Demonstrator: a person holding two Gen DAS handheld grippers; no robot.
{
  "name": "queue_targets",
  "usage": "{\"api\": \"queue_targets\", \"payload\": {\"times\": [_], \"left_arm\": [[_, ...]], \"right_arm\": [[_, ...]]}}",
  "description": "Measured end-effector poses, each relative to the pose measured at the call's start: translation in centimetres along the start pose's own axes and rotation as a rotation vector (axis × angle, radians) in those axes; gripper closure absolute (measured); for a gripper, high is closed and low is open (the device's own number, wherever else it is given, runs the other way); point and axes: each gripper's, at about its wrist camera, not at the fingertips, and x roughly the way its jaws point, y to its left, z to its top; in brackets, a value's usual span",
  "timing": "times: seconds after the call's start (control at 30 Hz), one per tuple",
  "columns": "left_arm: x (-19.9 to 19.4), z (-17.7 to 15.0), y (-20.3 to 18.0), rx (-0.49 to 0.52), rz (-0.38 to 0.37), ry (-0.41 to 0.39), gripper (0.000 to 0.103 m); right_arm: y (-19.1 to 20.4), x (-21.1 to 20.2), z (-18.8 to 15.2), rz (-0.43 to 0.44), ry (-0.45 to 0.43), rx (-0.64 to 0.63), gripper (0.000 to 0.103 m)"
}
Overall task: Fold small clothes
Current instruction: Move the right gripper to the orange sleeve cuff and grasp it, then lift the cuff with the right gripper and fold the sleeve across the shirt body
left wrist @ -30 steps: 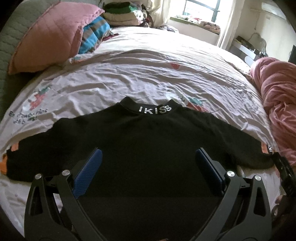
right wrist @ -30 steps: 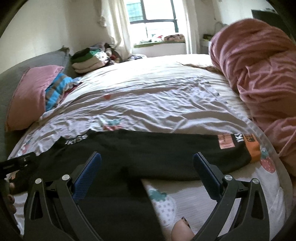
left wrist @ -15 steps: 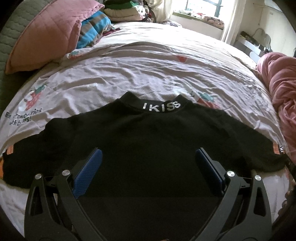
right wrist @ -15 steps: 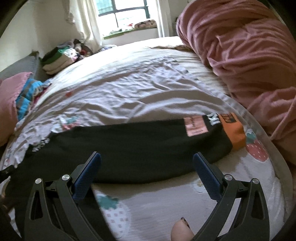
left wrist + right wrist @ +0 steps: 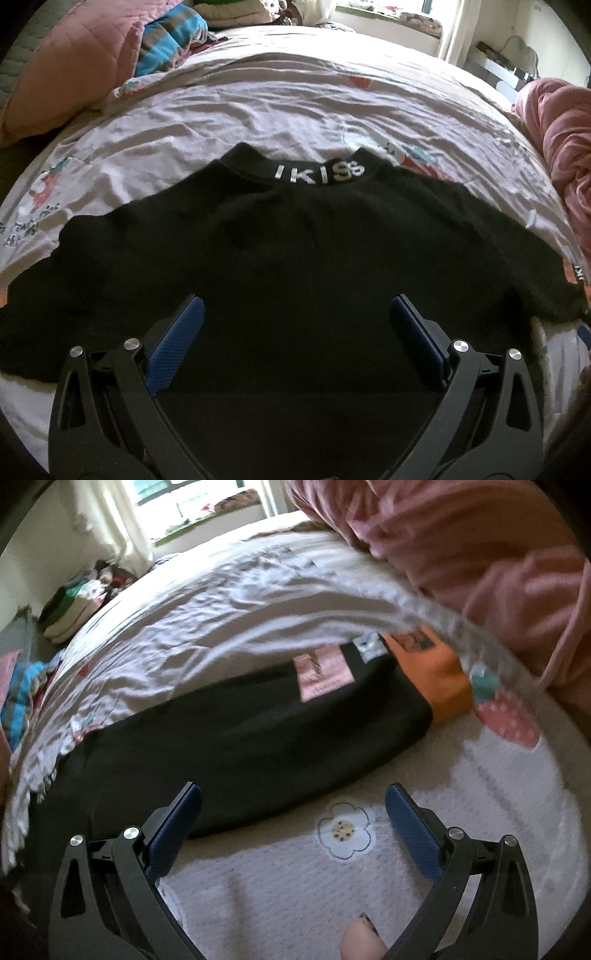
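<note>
A small black sweater (image 5: 295,251) lies flat on the bed, collar away from me with white letters "IKISS", both sleeves spread out. My left gripper (image 5: 295,325) is open and empty, hovering over the sweater's body. In the right wrist view the right sleeve (image 5: 258,731) stretches across, ending in an orange cuff (image 5: 436,672) with a pink patch beside it. My right gripper (image 5: 291,812) is open and empty, just in front of the sleeve's near edge, its left finger over the black cloth.
The bed sheet (image 5: 277,103) is pale with cartoon prints. A pink pillow (image 5: 66,62) and striped cloth lie at the far left. A pink quilt (image 5: 480,554) is heaped at the right. Folded clothes (image 5: 74,609) are stacked near the window.
The left gripper has dipped lower and closer over the sweater. The right gripper has swung right and down along the sleeve toward the orange cuff.
</note>
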Motion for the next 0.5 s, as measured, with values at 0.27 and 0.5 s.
{"api": "queue_targets", "payload": {"times": [0.27,0.5], "left_arm": [[0.3,-0.3,0.4,-0.006,0.007,0.015,0.009],[-1.1,0.0,2.0,-0.053,0.001,0.004,0.009]], "right_arm": [[-2.5,2.3,2.3,0.041,-0.013,0.14,0.004],[-3.8,3.0,4.2,-0.043,-0.073,0.168,0.057]]}}
